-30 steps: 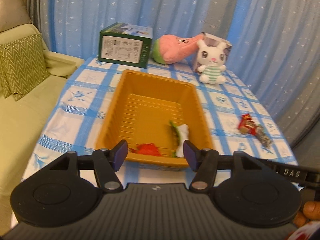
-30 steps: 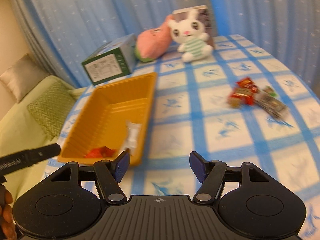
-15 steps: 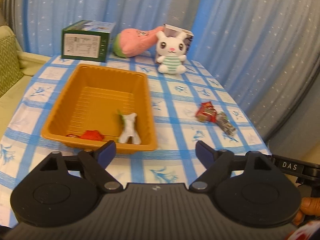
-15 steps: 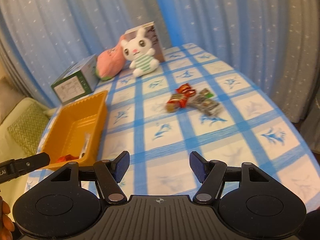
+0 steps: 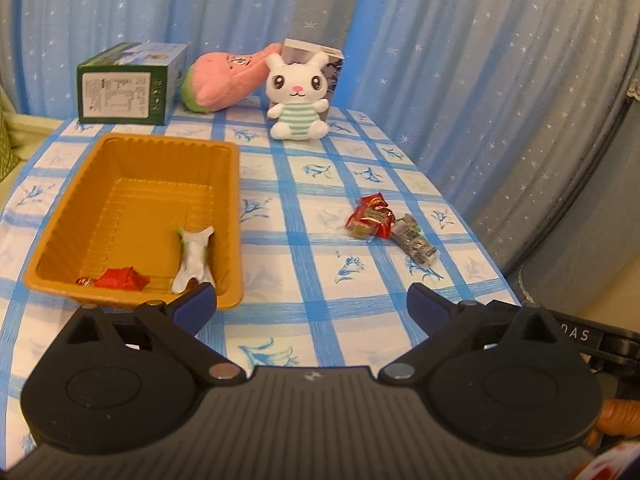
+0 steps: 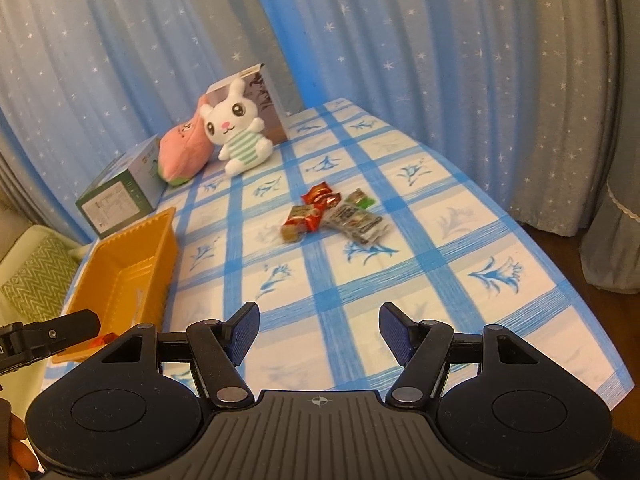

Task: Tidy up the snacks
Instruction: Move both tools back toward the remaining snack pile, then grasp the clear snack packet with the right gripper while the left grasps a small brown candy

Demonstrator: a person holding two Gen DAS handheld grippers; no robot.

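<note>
Two hand-held grippers hover above a table (image 5: 312,276) covered in a blue-and-white checked cloth, set against blue star-print curtains (image 6: 460,60). The left gripper (image 5: 312,304) has its jaws opening, already spread wide, with nothing between them but bare cloth. The right gripper (image 6: 319,332) holds its jaws partly apart, likewise empty, pointed down toward the middle of the table.

An orange tray (image 5: 64,236) sits on the left part of the table. Inside it, near the front wall, lie a red-wrapped snack (image 5: 120,279) and, just beside it to the right, a white-wrapped snack (image 5: 194,260) with a green end. Well apart from the tray, on the open cloth to the right, a small cluster of snacks remains: red-wrapped packets (image 6: 310,210) touching a silver-and-dark packet (image 6: 358,222), with a small green-wrapped piece (image 6: 362,200) at the cluster's far edge.

Along the far edge of the table stand a green carton (image 5: 128,84), a pink plush toy (image 5: 224,80) lying on its side and a white rabbit plush (image 5: 298,96) in a striped top, seated in front of a small dark-printed box (image 6: 264,100). A green zigzag cushion (image 6: 36,284) shows beside the table at the left. A sliver of a person's fingers (image 5: 616,420) is visible at the lower right of the left-wrist view.
</note>
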